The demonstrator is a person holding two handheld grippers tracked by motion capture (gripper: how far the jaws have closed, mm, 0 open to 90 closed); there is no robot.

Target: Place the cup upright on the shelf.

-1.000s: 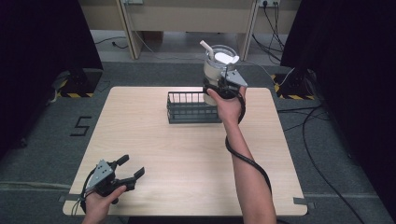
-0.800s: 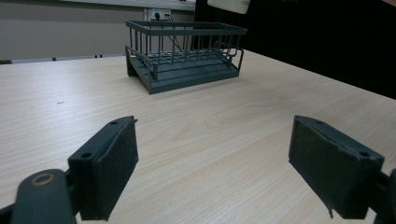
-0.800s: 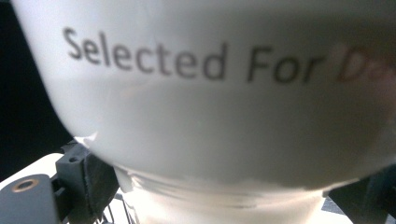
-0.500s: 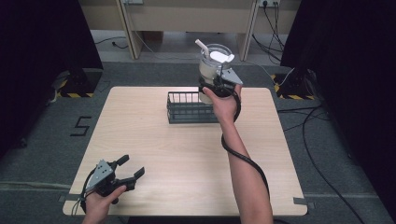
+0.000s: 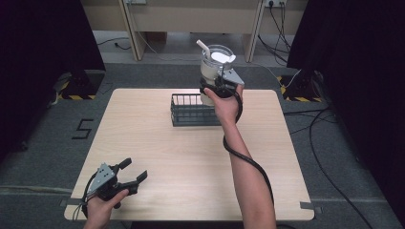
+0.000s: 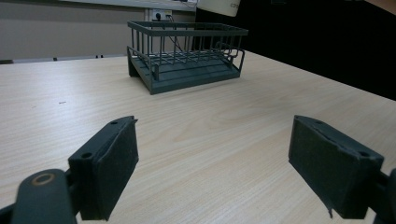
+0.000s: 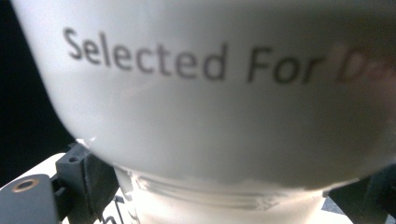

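Observation:
A white cup (image 5: 213,65) with a white stick poking out of its top hangs in the air over the far right end of a dark wire rack (image 5: 192,109). My right gripper (image 5: 216,82) is shut on the cup's lower part. In the right gripper view the cup (image 7: 210,93) looms close with the print "Selected For", and a pad (image 7: 95,186) presses its narrow base. My left gripper (image 5: 136,170) rests open near the table's front left corner with nothing in it. The left gripper view has the rack (image 6: 187,51) ahead beyond the open left gripper (image 6: 212,172).
The light wooden table (image 5: 157,152) is bare between the rack and the left gripper. Past the table's far edge are floor cables (image 5: 286,28) and desk legs (image 5: 129,28). Dark curtains stand at both sides.
My right gripper has carried the cup slightly to the left above the rack. The left gripper has stayed where it was, still open.

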